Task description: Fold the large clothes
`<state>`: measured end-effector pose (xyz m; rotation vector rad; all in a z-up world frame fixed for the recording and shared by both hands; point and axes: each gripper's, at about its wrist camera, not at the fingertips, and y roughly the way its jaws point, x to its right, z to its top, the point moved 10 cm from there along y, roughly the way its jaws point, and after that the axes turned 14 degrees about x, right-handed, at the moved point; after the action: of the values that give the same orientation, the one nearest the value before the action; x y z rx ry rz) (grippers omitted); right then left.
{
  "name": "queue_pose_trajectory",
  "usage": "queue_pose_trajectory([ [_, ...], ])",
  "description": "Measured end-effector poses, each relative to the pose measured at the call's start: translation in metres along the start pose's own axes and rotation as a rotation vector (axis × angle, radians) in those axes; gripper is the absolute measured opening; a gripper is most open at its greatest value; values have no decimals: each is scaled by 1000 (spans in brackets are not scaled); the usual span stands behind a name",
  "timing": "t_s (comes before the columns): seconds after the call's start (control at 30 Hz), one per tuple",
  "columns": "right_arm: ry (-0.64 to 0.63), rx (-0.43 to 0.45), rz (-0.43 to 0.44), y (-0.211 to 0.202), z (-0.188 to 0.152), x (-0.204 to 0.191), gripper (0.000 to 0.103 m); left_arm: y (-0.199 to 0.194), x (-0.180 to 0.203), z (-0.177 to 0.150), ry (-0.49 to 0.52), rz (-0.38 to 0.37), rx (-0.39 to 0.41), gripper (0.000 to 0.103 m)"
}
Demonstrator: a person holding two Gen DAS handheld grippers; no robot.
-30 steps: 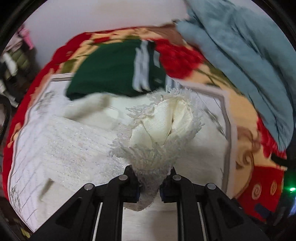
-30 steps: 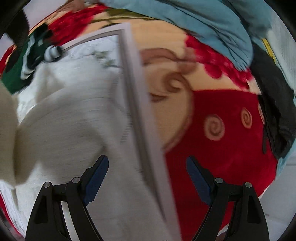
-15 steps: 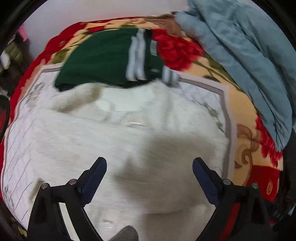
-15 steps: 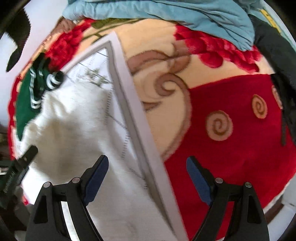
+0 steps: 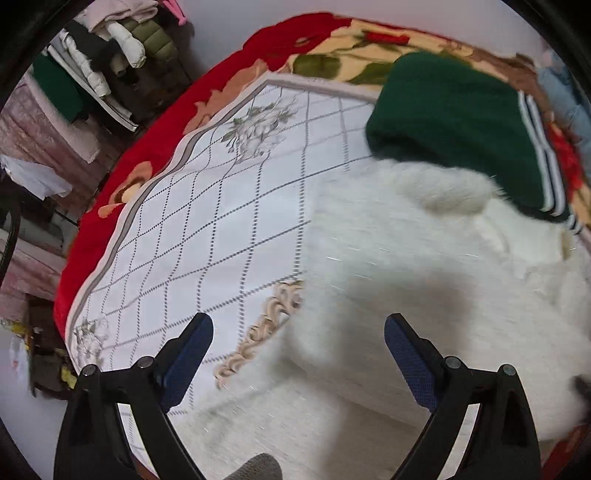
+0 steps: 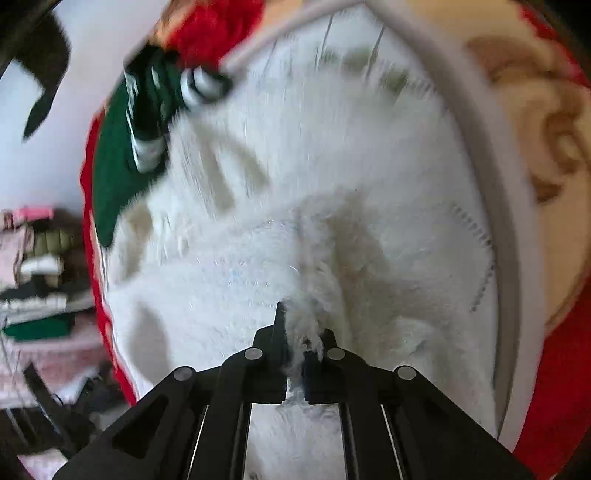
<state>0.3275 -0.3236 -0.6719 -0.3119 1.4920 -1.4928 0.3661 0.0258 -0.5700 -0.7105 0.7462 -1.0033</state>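
Fluffy white garment [image 5: 424, 280], long-piled and cream-toned, spread flat over a white quilted sheet [image 5: 207, 221] with a dotted diamond grid and faint flower prints. Lies on a bed under a red and cream floral blanket [image 5: 317, 33]. Edges soft and blurred in both views; a rolled, thicker fold near its upper part in the left wrist view, just beside a folded dark green garment [image 5: 454, 122] with white stripes. Green garment touching or slightly overlapping the white one at that fold.

Left gripper [image 5: 297, 354] pointed steeply downward over the white garment's left edge, jaws spread wide with blue pads showing, nothing between them, only the sheet and the garment's shadowed border below. Jaws sprung apart within the past second.

Right gripper [image 6: 295, 347] likewise tilted steeply down, jaws just snapped together, pinching a tuft of the white garment [image 6: 295, 229]; fibres bunched and poking up between the black fingers. Fabric drawn into a ridge rising from the pinch. Sheet's grey border [image 6: 480, 147] curving off to the right, green garment [image 6: 122, 155] at upper left.

Piled clothes [image 5: 103, 55] stacked beyond the bed at left, blurred.
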Motion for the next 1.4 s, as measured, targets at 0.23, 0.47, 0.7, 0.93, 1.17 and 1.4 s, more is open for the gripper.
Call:
queue_pose_trajectory([
  [0.23,-100,-97,-168,1,-10,34,37,-7,-20,-51,96,29,-44,95],
  [0.47,-110,-41,-103,-52,-24,1,50,-14,-37,-105,137,56,-138,95],
  [0.7,-206,-13,-78,20,29,-69,50,18,22,-7,156,39,50,95],
  [0.93,-425,-170,-207,127,55,-85,14,84,69,35,298,46,63,95],
  [1.17,-370,-89,-217,120,87,-77,14,84,68,32,270,15,39,95],
  [1.4,-235,-25,-156,3,71,-32,49,7,40,5,152,-19,52,95],
])
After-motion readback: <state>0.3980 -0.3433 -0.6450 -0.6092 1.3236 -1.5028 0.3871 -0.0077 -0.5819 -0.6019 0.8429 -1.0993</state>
